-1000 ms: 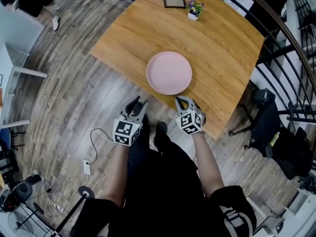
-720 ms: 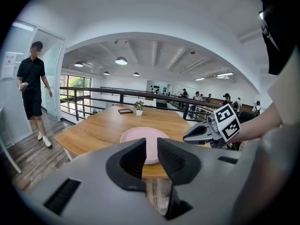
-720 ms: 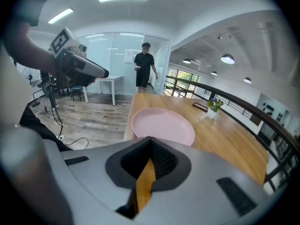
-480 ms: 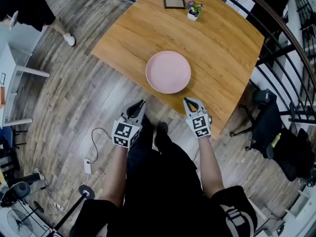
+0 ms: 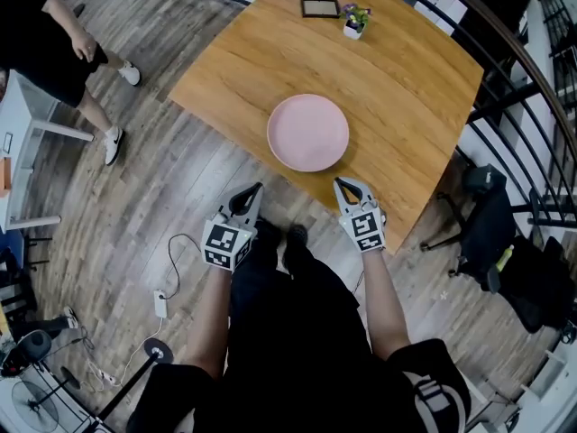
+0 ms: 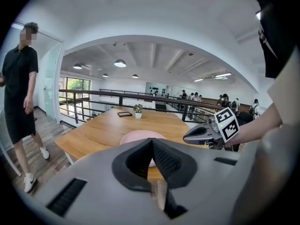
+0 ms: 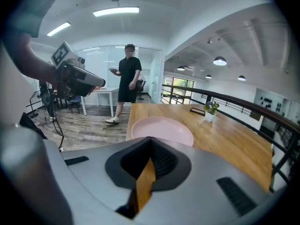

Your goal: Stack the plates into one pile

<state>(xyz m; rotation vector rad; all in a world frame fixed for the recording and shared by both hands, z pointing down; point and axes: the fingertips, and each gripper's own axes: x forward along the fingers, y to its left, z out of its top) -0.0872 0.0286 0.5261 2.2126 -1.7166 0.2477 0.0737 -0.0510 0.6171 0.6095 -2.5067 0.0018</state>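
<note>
— What's on the desk (image 5: 406, 88)?
— A pink plate (image 5: 308, 133), near the 6 o'clock edge (one plate or a pile, I cannot tell). A bystander (image 5: 54, 34) stands on the floor (image 5: 162, 179) at 10 o'clock.
— And the grippers?
— The left gripper (image 5: 252, 190) is at the plate's 7 o'clock and the right gripper (image 5: 344, 185) at its 5 o'clock. Both are clear of it, fingers pressed together on nothing.
— Anything smaller?
— A picture frame (image 5: 320, 7) and potted flowers (image 5: 353, 21), side by side at 12 o'clock.

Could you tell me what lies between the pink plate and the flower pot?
Nothing: between the pink plate and flower pot the head view shows only bare tabletop.
</note>
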